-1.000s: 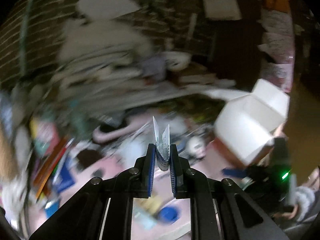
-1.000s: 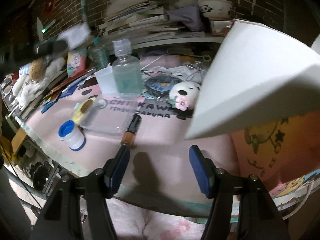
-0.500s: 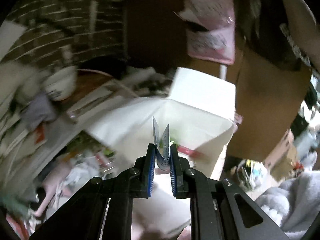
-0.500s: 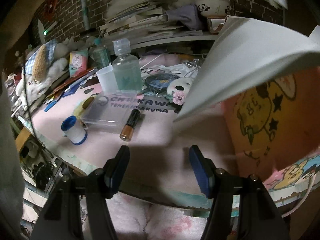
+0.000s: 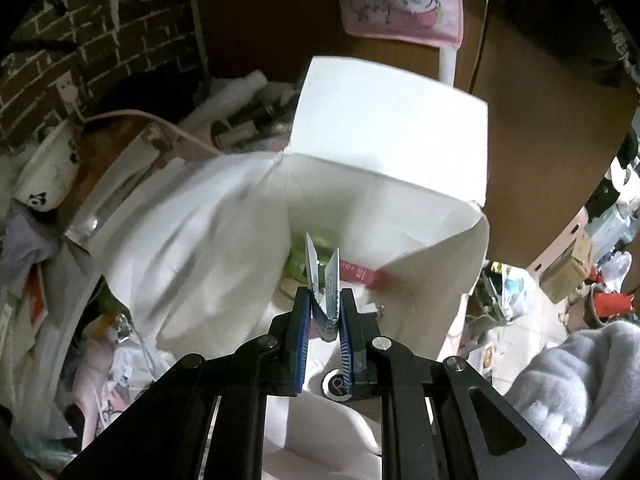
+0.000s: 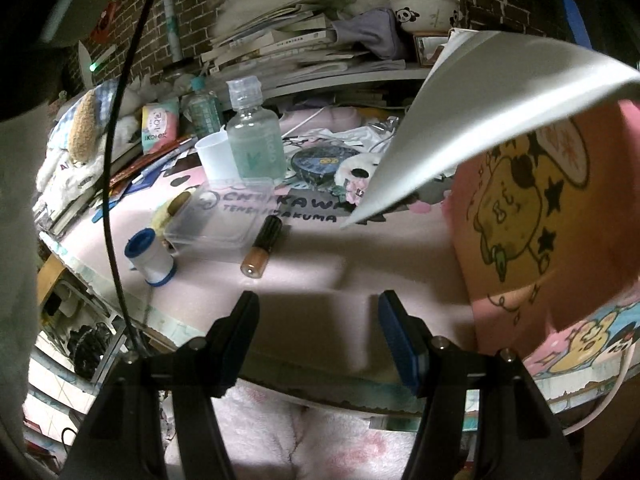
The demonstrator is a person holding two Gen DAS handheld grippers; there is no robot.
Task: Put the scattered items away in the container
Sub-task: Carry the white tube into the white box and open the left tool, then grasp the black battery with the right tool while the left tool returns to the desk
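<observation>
Overhead, seen from the left wrist: left tool (image 5: 325, 300) clamped on a folded blue-and-white printed paper slip (image 5: 326, 280), poised above the mouth of the open white cardboard box (image 5: 384, 196), flaps up. Already lying inside, a pink-edged packet (image 5: 360, 274) and something green (image 5: 298, 266), too blurred to name. Grey fleece sleeve (image 5: 580, 376) at lower right. Judged to be the drop-off step: slip over the opening, not yet released. Next move likely calls for lowering a little past the flaps, then parting the jaws so the slip falls clear of the rim.

From the right wrist: right tool (image 6: 318, 334) spread wide and holding nothing, hovering over the near edge of the pink printed surface (image 6: 320, 256). Still scattered there: a copper-and-black battery (image 6: 262, 246), a clear flat plastic lidded case (image 6: 216, 220) just beside it, a small white roll with blue rims (image 6: 150, 258), a clear bottle of pale green liquid (image 6: 256, 144) and a translucent plastic cup (image 6: 214, 156). White box flap (image 6: 472, 108) looming at upper right. Battery nearest the open jaws, arguably the next pick.
</observation>
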